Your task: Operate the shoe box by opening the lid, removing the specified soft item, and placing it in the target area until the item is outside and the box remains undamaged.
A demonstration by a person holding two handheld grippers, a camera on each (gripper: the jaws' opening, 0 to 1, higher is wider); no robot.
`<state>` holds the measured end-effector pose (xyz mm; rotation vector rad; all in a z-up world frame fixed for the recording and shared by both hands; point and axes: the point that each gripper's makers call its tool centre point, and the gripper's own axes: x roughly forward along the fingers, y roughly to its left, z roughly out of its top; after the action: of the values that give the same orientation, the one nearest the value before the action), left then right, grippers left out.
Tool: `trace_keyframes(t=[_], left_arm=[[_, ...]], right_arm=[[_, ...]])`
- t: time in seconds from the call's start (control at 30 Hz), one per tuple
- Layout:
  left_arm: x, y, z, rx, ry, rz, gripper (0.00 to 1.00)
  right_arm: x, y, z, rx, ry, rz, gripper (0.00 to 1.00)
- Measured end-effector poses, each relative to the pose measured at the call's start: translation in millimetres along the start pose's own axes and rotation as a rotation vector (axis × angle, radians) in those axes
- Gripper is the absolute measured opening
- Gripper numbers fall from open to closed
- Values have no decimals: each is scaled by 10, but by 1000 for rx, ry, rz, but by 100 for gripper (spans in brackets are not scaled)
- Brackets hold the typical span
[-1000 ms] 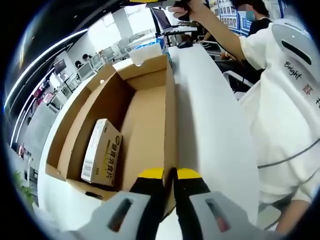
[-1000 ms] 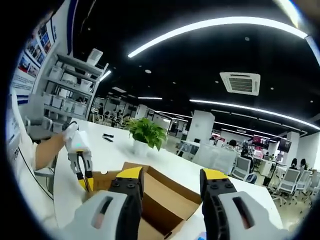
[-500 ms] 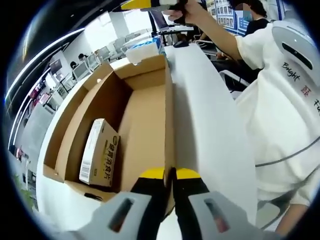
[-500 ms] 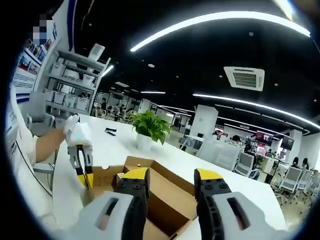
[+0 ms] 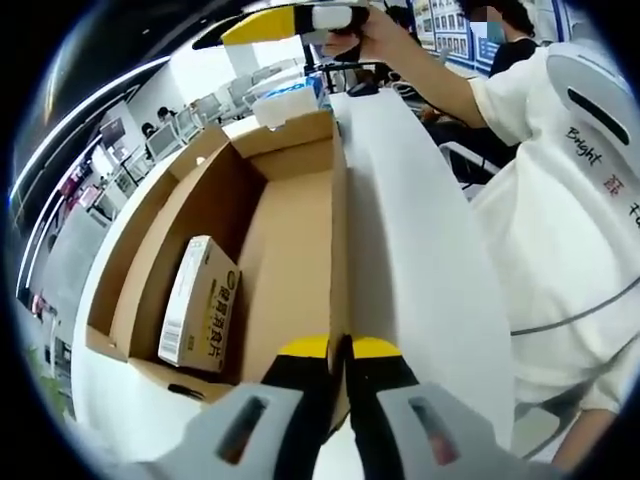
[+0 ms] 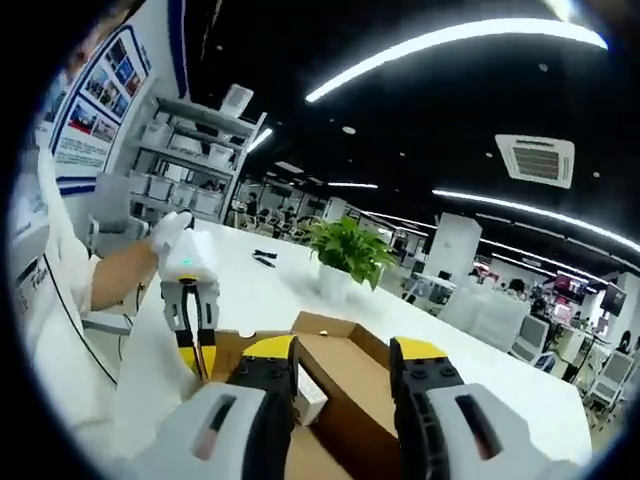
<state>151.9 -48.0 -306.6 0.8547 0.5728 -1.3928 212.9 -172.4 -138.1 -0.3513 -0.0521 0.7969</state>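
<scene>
The small white-and-yellow printed carton (image 5: 203, 305) lay flat inside the open brown cardboard box (image 5: 290, 215), against its far wall from the left gripper (image 5: 339, 347). It looked light and fairly stiff-sided, probably best pinched across its narrow width. That gripper's jaws were pinched shut on the box's near wall, steadying it on the white tabletop (image 5: 420, 250). The right gripper (image 6: 343, 349) hovered above, jaws apart, empty.

An open brown cardboard shoe box (image 5: 290, 230) lies lengthwise on the white table (image 5: 420, 250), its flaps folded outward, with a small white and yellow printed carton (image 5: 202, 305) lying flat inside against its near left wall.
</scene>
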Motion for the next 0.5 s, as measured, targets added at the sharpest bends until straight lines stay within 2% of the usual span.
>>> trace_keyframes(t=[0.07, 0.27, 0.37, 0.5], left_arm=[[2, -2, 0, -1, 3, 1, 4], [-3, -9, 1, -1, -1, -19, 3], [5, -17, 3, 1, 7, -19, 3], [4, -18, 5, -3, 5, -19, 3]], right_arm=[[24, -31, -49, -55, 23, -26, 31], [110, 35, -145, -62, 50, -13, 31], [167, 104, -248, -87, 94, 19, 32], [231, 156, -333, -107, 121, 47, 33]])
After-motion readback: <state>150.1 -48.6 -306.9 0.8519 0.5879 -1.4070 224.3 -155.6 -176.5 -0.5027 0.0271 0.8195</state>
